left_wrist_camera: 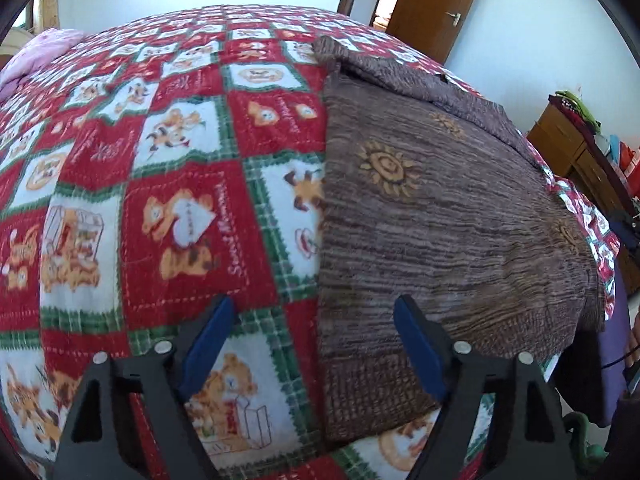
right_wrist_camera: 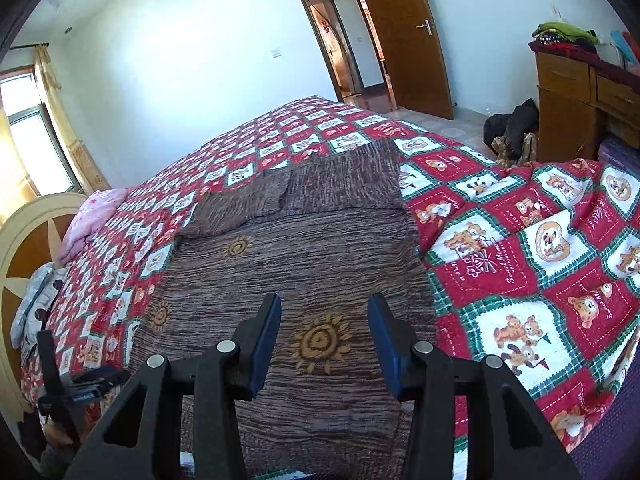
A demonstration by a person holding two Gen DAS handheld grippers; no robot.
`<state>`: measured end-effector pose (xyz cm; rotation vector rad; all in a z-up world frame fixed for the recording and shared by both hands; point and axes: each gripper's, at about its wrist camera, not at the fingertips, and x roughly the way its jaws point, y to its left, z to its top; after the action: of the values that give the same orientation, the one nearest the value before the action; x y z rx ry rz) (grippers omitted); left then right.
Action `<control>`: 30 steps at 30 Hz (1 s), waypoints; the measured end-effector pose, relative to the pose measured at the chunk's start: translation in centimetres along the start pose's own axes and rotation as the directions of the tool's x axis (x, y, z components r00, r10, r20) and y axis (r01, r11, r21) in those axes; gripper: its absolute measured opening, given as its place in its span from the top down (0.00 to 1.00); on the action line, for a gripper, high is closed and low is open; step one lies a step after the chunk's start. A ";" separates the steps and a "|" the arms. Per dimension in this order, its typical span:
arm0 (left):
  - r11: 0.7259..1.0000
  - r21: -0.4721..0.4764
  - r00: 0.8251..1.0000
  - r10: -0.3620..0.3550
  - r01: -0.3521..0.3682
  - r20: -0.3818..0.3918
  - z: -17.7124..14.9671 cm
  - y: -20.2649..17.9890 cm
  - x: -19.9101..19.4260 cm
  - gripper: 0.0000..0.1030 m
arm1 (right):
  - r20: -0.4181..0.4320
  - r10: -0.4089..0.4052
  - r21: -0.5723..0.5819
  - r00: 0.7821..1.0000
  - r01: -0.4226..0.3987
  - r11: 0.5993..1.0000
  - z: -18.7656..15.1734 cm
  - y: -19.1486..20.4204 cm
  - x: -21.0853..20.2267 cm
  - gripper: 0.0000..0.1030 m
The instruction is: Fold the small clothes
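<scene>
Left wrist view: left gripper (left_wrist_camera: 312, 332) spread wide, empty, straddling the left edge of the brown sun-print garment (left_wrist_camera: 440, 220) lying flat on the teddy-bear blanket (left_wrist_camera: 160, 180).

Right wrist view: right gripper (right_wrist_camera: 324, 334) half-open, holding nothing, above the garment (right_wrist_camera: 320, 264). Sleeves look tucked at the far end; the crosswise fold seems not yet made.

Bed (right_wrist_camera: 520, 280) surface open left and right of the flat brown garment (right_wrist_camera: 320, 260); wooden cabinet (right_wrist_camera: 568, 112) stands well apart.
</scene>
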<state>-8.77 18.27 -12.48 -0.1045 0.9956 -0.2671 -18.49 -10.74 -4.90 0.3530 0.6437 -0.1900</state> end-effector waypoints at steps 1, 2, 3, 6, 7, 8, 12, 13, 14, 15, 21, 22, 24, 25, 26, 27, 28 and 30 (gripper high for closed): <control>1.000 0.008 1.000 -0.008 0.008 0.005 -0.1 -0.3 -0.1 0.20 | -0.001 -0.003 -0.014 1.000 0.003 1.000 -0.1 0.2 -0.2 0.55; 1.000 0.013 1.000 -0.017 0.017 -0.002 -0.1 -0.4 -0.2 0.20 | -0.003 -0.013 -0.029 1.000 0.013 1.000 -0.2 0.4 -0.3 0.55; 0.999 0.020 0.999 -0.035 0.035 -0.009 -0.2 -0.8 -0.2 0.22 | -0.007 -0.026 -0.038 1.000 0.025 0.999 -0.3 0.4 -0.5 0.55; 0.994 0.022 0.994 -0.104 0.105 -0.035 -0.6 -1.5 0.0 0.29 | -0.025 -0.087 -0.042 0.996 0.086 0.995 -0.8 -0.4 -1.2 0.55; 0.992 0.022 0.992 -0.120 0.121 -0.043 -1.0 -1.9 0.2 0.31 | -0.031 -0.108 -0.033 0.994 0.107 0.994 -1.0 -0.8 -1.5 0.55; 0.991 0.025 0.991 -0.128 0.129 -0.045 -1.3 -2.1 0.2 0.31 | -0.042 -0.135 -0.015 0.990 0.134 0.991 -1.4 -1.7 -2.0 0.55; 0.988 0.051 0.988 -0.140 0.143 -0.059 -1.8 -2.8 0.4 0.39 | -0.076 -0.206 0.028 0.976 0.209 0.978 -3.1 -4.1 -3.7 0.55; 0.987 0.056 0.988 -0.144 0.148 -0.063 -1.8 -2.9 0.4 0.41 | -0.091 -0.210 0.042 0.973 0.215 0.976 -3.8 -4.6 -3.9 0.55; 0.987 0.056 0.987 -0.147 0.151 -0.065 -1.8 -2.8 0.5 0.42 | -0.103 -0.204 0.051 0.973 0.210 0.976 -4.2 -4.9 -4.0 0.55; 0.987 0.053 0.986 -0.151 0.154 -0.068 -1.8 -2.8 0.5 0.43 | -0.123 -0.188 0.067 0.974 0.198 0.978 -4.8 -5.2 -4.0 0.55; 0.975 -0.035 0.972 -0.223 0.221 -0.072 -2.0 -1.5 0.4 0.62 | -0.191 -0.143 0.073 0.971 0.159 0.985 -6.7 -4.8 -2.9 0.55; 0.973 -0.046 0.971 -0.230 0.227 -0.071 -2.1 -1.5 0.4 0.64 | -0.203 -0.141 0.063 0.969 0.157 0.986 -6.9 -4.7 -2.6 0.55; 0.974 -0.043 0.972 -0.226 0.224 -0.066 -2.4 -1.6 0.3 0.68 | -0.228 -0.137 0.038 0.964 0.149 0.988 -7.5 -4.0 -2.0 0.55; 0.974 -0.040 0.972 -0.225 0.222 -0.066 -2.5 -1.5 0.3 0.74 | -0.224 -0.147 0.023 0.964 0.156 0.987 -7.6 -3.8 -2.0 0.55; 0.977 -0.035 0.975 -0.214 0.212 -0.065 -2.6 -1.6 0.4 0.77 | -0.219 -0.160 0.010 0.962 0.167 0.986 -7.7 -3.5 -2.0 0.55; 0.979 -0.035 0.977 -0.204 0.202 -0.066 -2.6 -1.8 0.5 0.84 | -0.220 -0.165 0.006 0.961 0.171 0.985 -7.7 -3.4 -1.9 0.55; 0.980 -0.040 0.978 -0.197 0.195 -0.065 -2.7 -1.6 0.5 0.88 | -0.218 -0.164 0.008 0.962 0.170 0.985 -7.7 -3.4 -1.9 0.55; 0.976 -0.054 0.975 -0.212 0.209 -0.063 -2.7 -1.3 0.4 0.89 | -0.222 -0.156 0.005 0.962 0.161 0.987 -7.6 -3.3 -1.9 0.55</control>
<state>-11.07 17.00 -14.03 -0.2461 1.0603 -0.4444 -25.10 -10.83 -10.30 0.3476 0.8918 -0.3149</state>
